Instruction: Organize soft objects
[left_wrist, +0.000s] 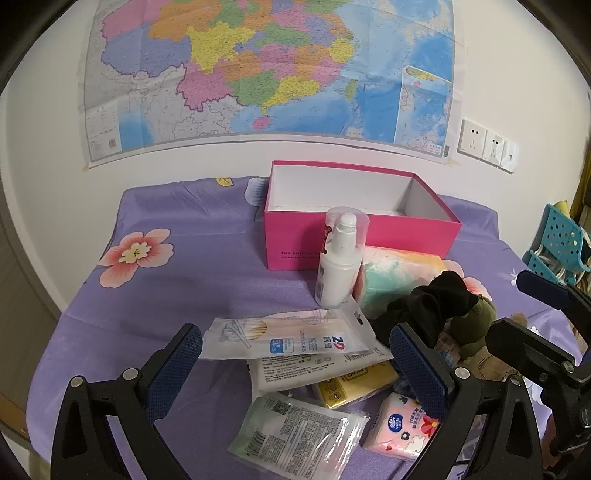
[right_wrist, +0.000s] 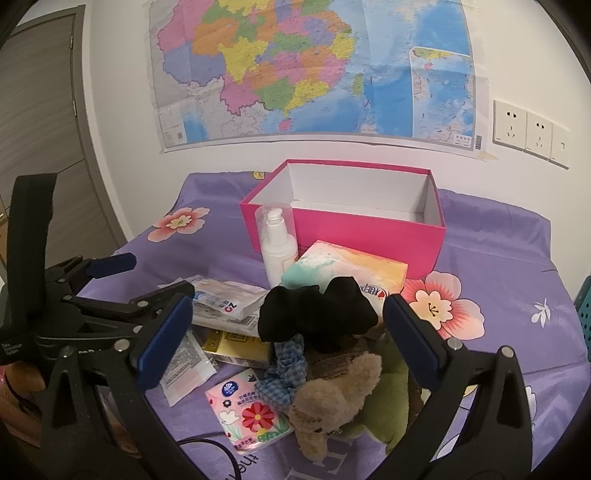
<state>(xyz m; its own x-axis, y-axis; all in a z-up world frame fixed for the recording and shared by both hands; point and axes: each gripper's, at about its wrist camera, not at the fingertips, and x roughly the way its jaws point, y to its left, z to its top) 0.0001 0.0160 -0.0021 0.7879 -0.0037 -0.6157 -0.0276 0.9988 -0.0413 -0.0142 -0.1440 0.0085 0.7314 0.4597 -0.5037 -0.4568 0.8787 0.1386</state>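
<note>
Pink box (right_wrist: 369, 232): cardboard, lid off, empty as far as its white inside shows; it stands at the far side of the bed, near the wall with the map (right_wrist: 314, 70).
Purple sheet (left_wrist: 177, 288): flowered cloth under everything.
Pile: soft and flat things heaped just in front of the box, touching and overlapping.
Black scrunchie (right_wrist: 317, 314): lies on top of the pile, over a blue checked scrunchie (right_wrist: 284, 373).
Plush toys: a tan one (right_wrist: 336, 398) and a green one (right_wrist: 391, 402), at the near right of the pile.
Tissue packs: a large pastel pack (right_wrist: 351, 269) just before the box; a small flowered one (right_wrist: 247, 413) at the near edge.
Packets: cotton swabs (left_wrist: 288, 336) atop flat wipes packets, left part of the pile.
White bottle (left_wrist: 340, 262): upright, hard, touching the box front.
Left claw (left_wrist: 295, 369): jaws wide apart, holding nothing, above the packets.
Right claw (right_wrist: 288, 332): jaws wide apart, holding nothing, framing the black scrunchie and the plush toys.
Step in hand: probably the first pick; nothing is sorted yet.
Next move: likely lower the right claw, pinch the top scrunchie alone, and carry it far to the box without dragging its neighbours.
</note>
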